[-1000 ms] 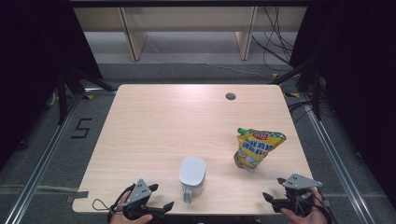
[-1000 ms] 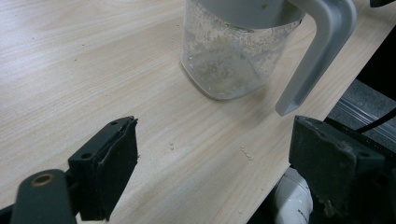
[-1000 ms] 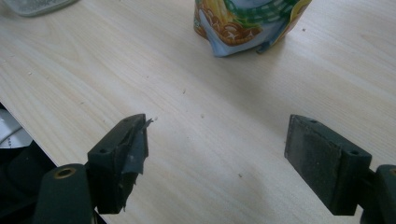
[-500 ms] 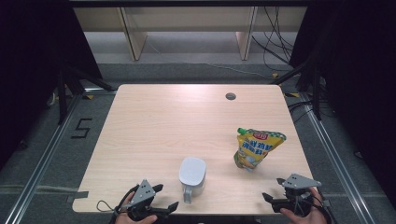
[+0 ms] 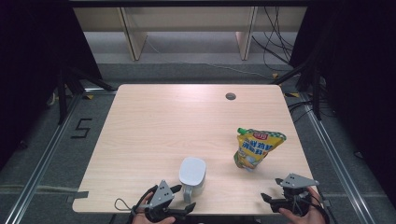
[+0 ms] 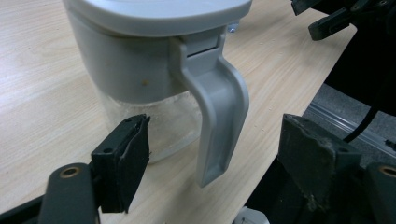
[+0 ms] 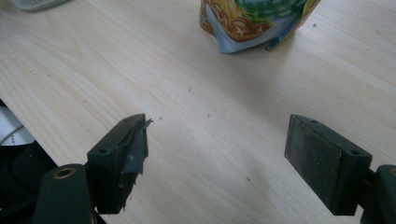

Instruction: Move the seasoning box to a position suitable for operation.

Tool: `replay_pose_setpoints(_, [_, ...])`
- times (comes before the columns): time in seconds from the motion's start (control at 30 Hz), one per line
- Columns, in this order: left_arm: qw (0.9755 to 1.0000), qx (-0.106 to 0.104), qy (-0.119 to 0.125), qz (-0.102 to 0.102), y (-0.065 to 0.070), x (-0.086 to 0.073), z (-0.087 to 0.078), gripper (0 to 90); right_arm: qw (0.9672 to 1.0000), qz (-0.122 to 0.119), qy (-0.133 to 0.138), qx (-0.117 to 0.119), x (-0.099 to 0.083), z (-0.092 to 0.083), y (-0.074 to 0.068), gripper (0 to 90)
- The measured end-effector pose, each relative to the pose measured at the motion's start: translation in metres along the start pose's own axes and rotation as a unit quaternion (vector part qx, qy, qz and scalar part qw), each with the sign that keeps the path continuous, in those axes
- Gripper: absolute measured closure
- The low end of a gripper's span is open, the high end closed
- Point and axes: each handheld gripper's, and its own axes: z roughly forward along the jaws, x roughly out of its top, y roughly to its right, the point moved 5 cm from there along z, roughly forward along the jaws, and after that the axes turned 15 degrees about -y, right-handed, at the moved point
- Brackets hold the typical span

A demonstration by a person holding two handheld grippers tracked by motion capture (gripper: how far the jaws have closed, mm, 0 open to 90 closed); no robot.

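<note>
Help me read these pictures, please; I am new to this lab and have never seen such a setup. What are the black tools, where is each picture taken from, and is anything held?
A person sits at a pale wooden table with a hand-held black two-jaw gripper in each hand. The high view looks down from above: the left gripper is at bottom left, the right gripper at bottom right. The other two pictures come from a small camera on each gripper, looking along its jaws.

On the table stand a grey-lidded clear plastic jug with a grey handle and a yellow spouted pouch with a green cap.

The left gripper's jaws have just been closing around the jug's handle, which is between them, but the pads do not press on it. The right gripper is open over bare wood. Nothing is held.
</note>
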Motion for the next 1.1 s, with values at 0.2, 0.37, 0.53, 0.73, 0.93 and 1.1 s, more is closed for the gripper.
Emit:
replay_pose_setpoints(0.2, [0.9999, 0.004, -0.015, 0.003, 0.002, 0.000, 0.006, 38.4, 1.0000, -0.002, -0.002, 0.002, 0.000, 0.001, 0.000, 22.5])
replay_pose_setpoints(0.37, [0.9996, 0.017, -0.017, 0.014, 0.000, 0.000, 0.004, 57.5, 1.0000, -0.006, -0.001, 0.002, 0.001, 0.001, -0.001, 22.5])
replay_pose_setpoints(0.53, [0.9992, 0.013, -0.017, 0.035, -0.003, 0.000, -0.002, 68.9, 0.9999, -0.014, -0.003, 0.007, 0.001, 0.001, -0.002, 22.3])
replay_pose_setpoints(0.73, [0.9985, 0.034, -0.023, 0.036, -0.014, -0.005, -0.012, 66.7, 0.9996, -0.028, -0.006, 0.005, 0.001, 0.003, -0.003, 22.3])
replay_pose_setpoints(0.93, [0.9966, 0.062, -0.036, 0.041, -0.038, -0.010, -0.025, 64.3, 0.9994, -0.034, -0.006, -0.001, 0.001, 0.002, -0.002, 22.4])
replay_pose_setpoints(1.1, [0.9970, 0.074, -0.021, 0.010, -0.051, -0.011, -0.025, 64.7, 0.9995, -0.029, -0.009, 0.002, 0.001, 0.002, -0.004, 22.5])
